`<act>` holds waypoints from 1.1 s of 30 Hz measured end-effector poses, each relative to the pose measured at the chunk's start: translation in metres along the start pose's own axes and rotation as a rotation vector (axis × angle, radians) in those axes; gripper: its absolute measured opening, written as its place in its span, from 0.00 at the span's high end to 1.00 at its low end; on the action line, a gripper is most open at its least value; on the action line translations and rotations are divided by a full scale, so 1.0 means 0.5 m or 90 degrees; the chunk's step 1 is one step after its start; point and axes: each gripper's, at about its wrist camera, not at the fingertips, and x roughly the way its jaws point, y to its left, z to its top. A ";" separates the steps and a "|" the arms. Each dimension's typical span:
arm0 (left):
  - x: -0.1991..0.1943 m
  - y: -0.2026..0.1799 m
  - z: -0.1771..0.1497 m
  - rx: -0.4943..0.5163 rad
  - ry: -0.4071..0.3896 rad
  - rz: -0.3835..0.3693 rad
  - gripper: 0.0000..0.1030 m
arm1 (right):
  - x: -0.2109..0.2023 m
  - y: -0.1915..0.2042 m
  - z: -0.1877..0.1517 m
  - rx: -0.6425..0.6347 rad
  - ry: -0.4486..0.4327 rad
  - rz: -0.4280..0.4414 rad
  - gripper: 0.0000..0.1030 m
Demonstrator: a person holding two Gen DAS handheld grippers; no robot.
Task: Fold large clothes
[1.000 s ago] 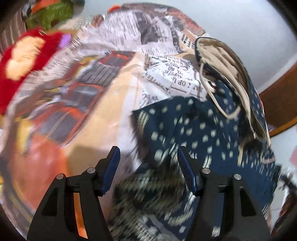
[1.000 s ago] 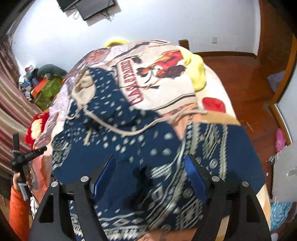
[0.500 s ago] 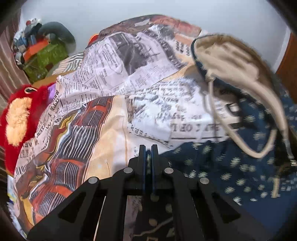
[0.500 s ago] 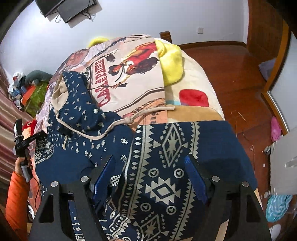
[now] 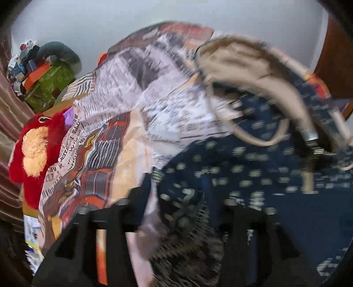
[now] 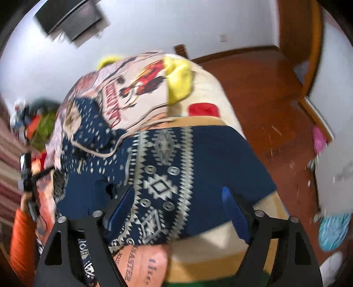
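Garment: navy hoodie [image 6: 216,159] with white geometric band down the front, spread across the bed [image 6: 220,97]; hood end toward the far left in the right wrist view, plain navy part reaching the bed's right edge.
Hood: tan-lined hood [image 5: 249,64] lies open at upper right of the left wrist view; cord [image 5: 260,141] loops below it.
Bed cover: printed sheet [image 5: 136,97], newsprint and orange-brown pattern, under the hoodie; bare on the left of the left wrist view.
Left claw: left claw [image 5: 176,203], jaws apart and opening; blurred hoodie edge lies between them, pads not seen pressing on it. Frame heavily motion-blurred.
Right claw: right claw [image 6: 178,205], jaws wide apart and opening; hangs over the hoodie's lower patterned front, cloth in view between the blue pads, not pinched.
Person: orange sleeve [image 6: 19,240] at lower left of the right wrist view, holding the other handle.
Surroundings: red plush toy [image 5: 33,152] left of the bed; yellow cloth [image 6: 178,77] at the bed's far end; wooden floor [image 6: 275,106] to the right; dark screen [image 6: 70,19] on the wall.
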 end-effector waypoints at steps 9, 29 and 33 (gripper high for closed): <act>-0.068 -0.175 -0.062 0.041 0.046 -0.153 0.43 | -0.017 -0.166 -0.052 0.216 0.048 0.089 0.18; 0.000 -0.385 -0.129 0.060 0.097 -0.208 0.27 | 0.153 -0.240 -0.006 0.288 0.083 0.085 0.24; 0.005 -0.374 -0.128 0.057 0.097 -0.212 0.27 | 0.146 -0.227 0.010 0.260 0.046 0.045 0.55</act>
